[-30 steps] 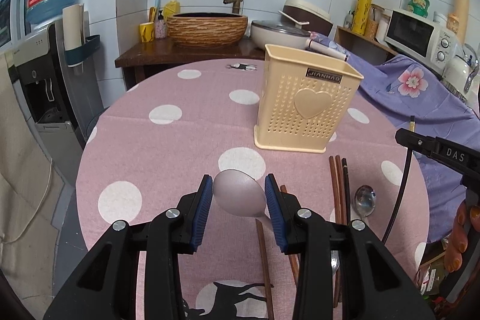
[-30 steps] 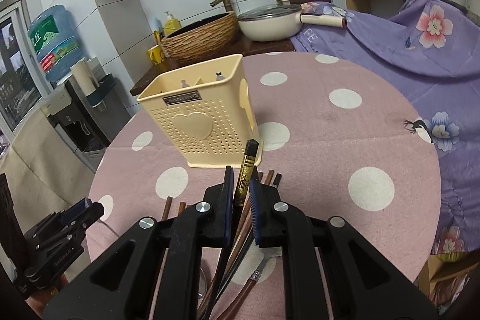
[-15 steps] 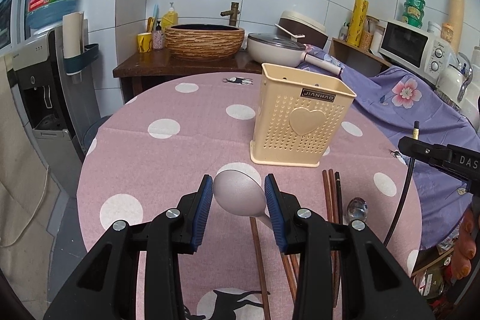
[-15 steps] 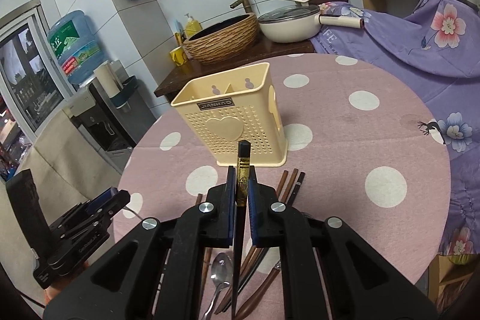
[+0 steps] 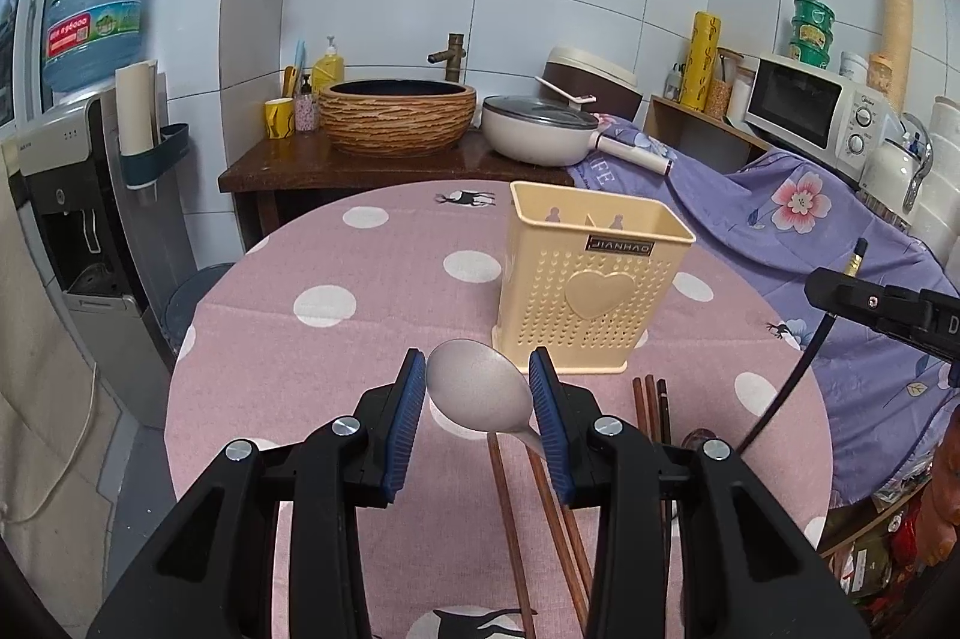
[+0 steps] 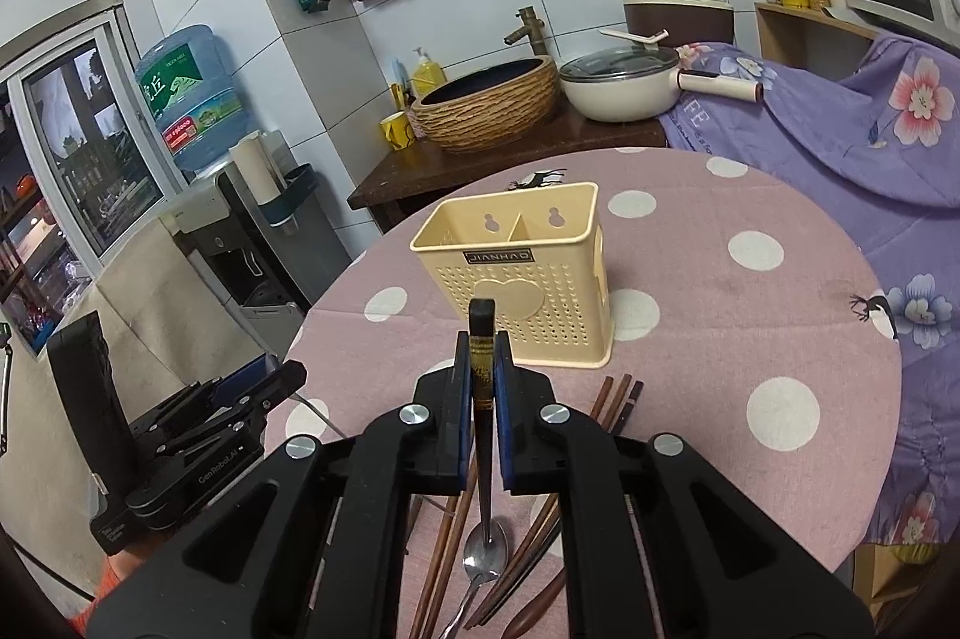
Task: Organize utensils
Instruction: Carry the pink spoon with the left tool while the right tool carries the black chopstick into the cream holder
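My left gripper (image 5: pixel 479 387) is shut on a grey spoon (image 5: pixel 477 393), gripping its bowl and holding it above the pink dotted table (image 5: pixel 360 309). My right gripper (image 6: pixel 481 369) is shut on a black chopstick (image 6: pixel 482 339) with a gold band, held upright above the table. It also shows at the right of the left wrist view (image 5: pixel 840 288). The cream utensil holder (image 5: pixel 591 279) with two compartments stands upright ahead of both grippers (image 6: pixel 522 273). Brown chopsticks (image 5: pixel 651 399) and a metal spoon (image 6: pixel 483 561) lie on the table below.
A wooden counter (image 5: pixel 372 165) with a woven basin (image 5: pixel 396 114) and a lidded pan (image 5: pixel 534 132) stands behind the table. A purple floral cloth (image 5: pixel 780 219) covers the right side, under a microwave (image 5: pixel 804 111). A water dispenser (image 5: pixel 78 159) stands at the left.
Both grippers have risen and drawn back from the table, each keeping its utensil. The holder now looks farther and lower in both views.
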Demonstrator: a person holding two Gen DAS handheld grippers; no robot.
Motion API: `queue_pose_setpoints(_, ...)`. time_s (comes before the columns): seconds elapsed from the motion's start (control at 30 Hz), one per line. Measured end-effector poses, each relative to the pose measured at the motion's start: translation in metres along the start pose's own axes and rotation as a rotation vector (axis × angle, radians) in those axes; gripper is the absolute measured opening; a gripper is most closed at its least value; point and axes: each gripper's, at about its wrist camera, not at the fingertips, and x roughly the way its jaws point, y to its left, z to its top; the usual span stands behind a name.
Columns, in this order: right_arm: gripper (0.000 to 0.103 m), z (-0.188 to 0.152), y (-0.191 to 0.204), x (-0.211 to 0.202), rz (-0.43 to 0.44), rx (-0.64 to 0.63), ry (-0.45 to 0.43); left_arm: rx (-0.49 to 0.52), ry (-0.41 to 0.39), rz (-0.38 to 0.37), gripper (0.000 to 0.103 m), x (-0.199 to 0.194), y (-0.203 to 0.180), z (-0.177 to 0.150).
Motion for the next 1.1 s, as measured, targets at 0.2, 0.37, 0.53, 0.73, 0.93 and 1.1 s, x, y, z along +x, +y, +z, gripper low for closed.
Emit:
queue_pose_setpoints(0.2,0.008,0.020,0.006,-0.007,0.017,-0.015,-0.023,0.011,-0.034,0.000,0.035,-0.005,0.001,0.024)
queue_pose_setpoints(0.37,0.008,0.047,0.012,-0.014,0.017,-0.044,-0.056,0.059,-0.080,0.025,0.035,-0.006,-0.005,0.053)
queue_pose_setpoints(0.53,0.007,0.092,0.019,-0.023,-0.001,-0.080,-0.116,0.091,-0.138,0.050,0.035,-0.003,-0.012,0.097)
queue_pose_setpoints(0.73,0.008,0.156,0.025,-0.030,-0.041,-0.087,-0.211,0.083,-0.187,0.067,0.035,0.007,-0.021,0.156)
queue_pose_setpoints(0.93,0.008,0.184,0.018,-0.012,-0.106,-0.075,-0.261,0.118,-0.159,0.145,0.035,0.048,-0.031,0.172)
queue_pose_setpoints(1.1,0.008,0.174,0.000,0.019,-0.140,-0.042,-0.224,0.159,-0.098,0.171,0.035,0.082,-0.041,0.159)
